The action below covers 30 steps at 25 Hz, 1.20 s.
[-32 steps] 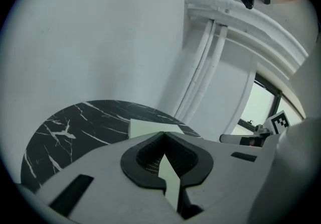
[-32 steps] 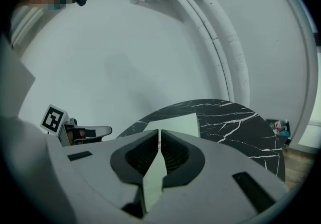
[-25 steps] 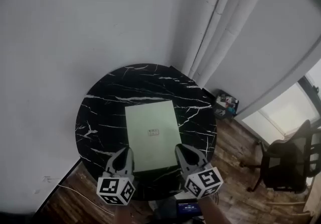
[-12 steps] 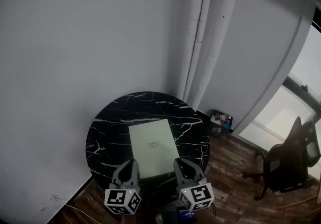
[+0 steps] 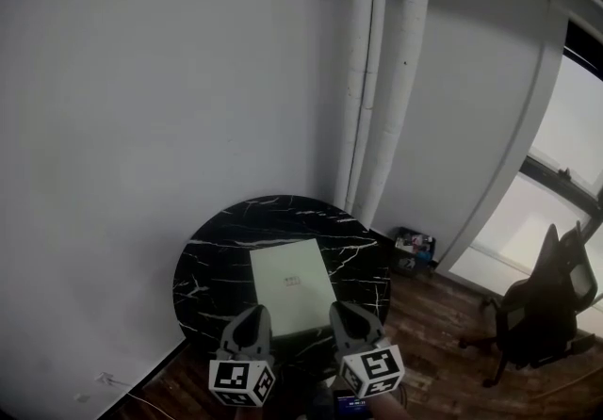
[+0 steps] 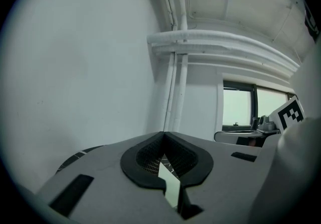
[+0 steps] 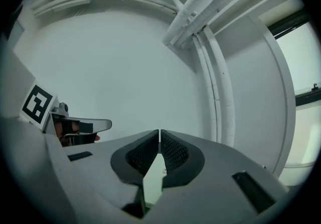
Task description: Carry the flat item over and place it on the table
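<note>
Round black white-veined table — one pale green flat item at its middle

Dim and grey in the head view. Lit from 3 o'clock by a window, blown out to white. Fading evenly across the wall toward 9 o'clock. Near-black at 6 o'clock on the table. Bent by fisheye and vignetted black at the rims in both gripper views. Soft up close on the left gripper and right gripper.

I hold left gripper and right gripper side by side, each with jaws closed tip to tip.
</note>
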Each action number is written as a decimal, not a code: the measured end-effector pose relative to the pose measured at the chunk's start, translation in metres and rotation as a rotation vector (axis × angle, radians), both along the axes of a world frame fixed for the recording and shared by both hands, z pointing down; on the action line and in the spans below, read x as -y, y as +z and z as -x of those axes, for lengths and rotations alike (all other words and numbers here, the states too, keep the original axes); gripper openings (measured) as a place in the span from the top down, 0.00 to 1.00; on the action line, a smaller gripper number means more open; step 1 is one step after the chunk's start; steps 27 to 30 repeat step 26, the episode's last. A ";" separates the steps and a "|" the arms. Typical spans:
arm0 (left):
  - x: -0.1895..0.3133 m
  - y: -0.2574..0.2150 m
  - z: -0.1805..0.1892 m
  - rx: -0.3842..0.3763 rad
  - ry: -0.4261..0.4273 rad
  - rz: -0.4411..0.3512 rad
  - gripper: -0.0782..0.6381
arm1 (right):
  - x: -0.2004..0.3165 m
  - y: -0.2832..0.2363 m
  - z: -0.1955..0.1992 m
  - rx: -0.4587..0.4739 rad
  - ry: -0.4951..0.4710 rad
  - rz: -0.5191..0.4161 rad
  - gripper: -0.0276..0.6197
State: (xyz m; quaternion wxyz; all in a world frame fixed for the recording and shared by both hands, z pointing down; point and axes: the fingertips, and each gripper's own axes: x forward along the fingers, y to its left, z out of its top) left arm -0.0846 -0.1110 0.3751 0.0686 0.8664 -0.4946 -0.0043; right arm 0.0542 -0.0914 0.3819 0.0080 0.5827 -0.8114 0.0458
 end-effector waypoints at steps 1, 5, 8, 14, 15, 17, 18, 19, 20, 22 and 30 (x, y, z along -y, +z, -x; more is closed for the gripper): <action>-0.003 -0.002 0.001 0.000 0.001 -0.005 0.87 | -0.004 -0.001 0.002 -0.003 -0.005 -0.002 0.92; -0.010 -0.012 0.003 0.004 0.008 -0.027 0.87 | -0.013 -0.007 0.007 -0.011 -0.010 -0.024 0.93; -0.011 -0.014 0.001 0.004 0.007 -0.034 0.87 | -0.016 -0.009 0.006 -0.008 -0.009 -0.019 0.93; -0.012 -0.015 -0.006 -0.010 0.024 -0.032 0.87 | -0.016 -0.008 -0.001 -0.001 -0.003 -0.018 0.93; -0.011 -0.016 -0.005 -0.017 0.022 -0.032 0.87 | -0.015 -0.008 -0.001 0.000 -0.004 -0.016 0.93; -0.009 -0.016 -0.003 -0.024 0.016 -0.032 0.87 | -0.014 -0.006 -0.002 -0.003 -0.004 -0.015 0.93; -0.008 -0.015 -0.002 -0.024 0.013 -0.030 0.87 | -0.013 -0.005 -0.002 -0.005 -0.004 -0.015 0.93; -0.007 -0.014 0.000 -0.022 0.009 -0.028 0.87 | -0.012 -0.005 -0.001 -0.004 -0.006 -0.012 0.93; -0.006 -0.013 0.001 -0.020 0.006 -0.025 0.87 | -0.011 -0.004 0.000 -0.002 -0.009 -0.008 0.93; -0.004 -0.010 0.002 -0.019 0.004 -0.017 0.87 | -0.009 -0.002 0.002 0.002 -0.013 -0.004 0.93; -0.001 -0.005 -0.003 -0.012 0.009 -0.009 0.87 | -0.006 0.000 0.004 -0.004 -0.016 -0.006 0.93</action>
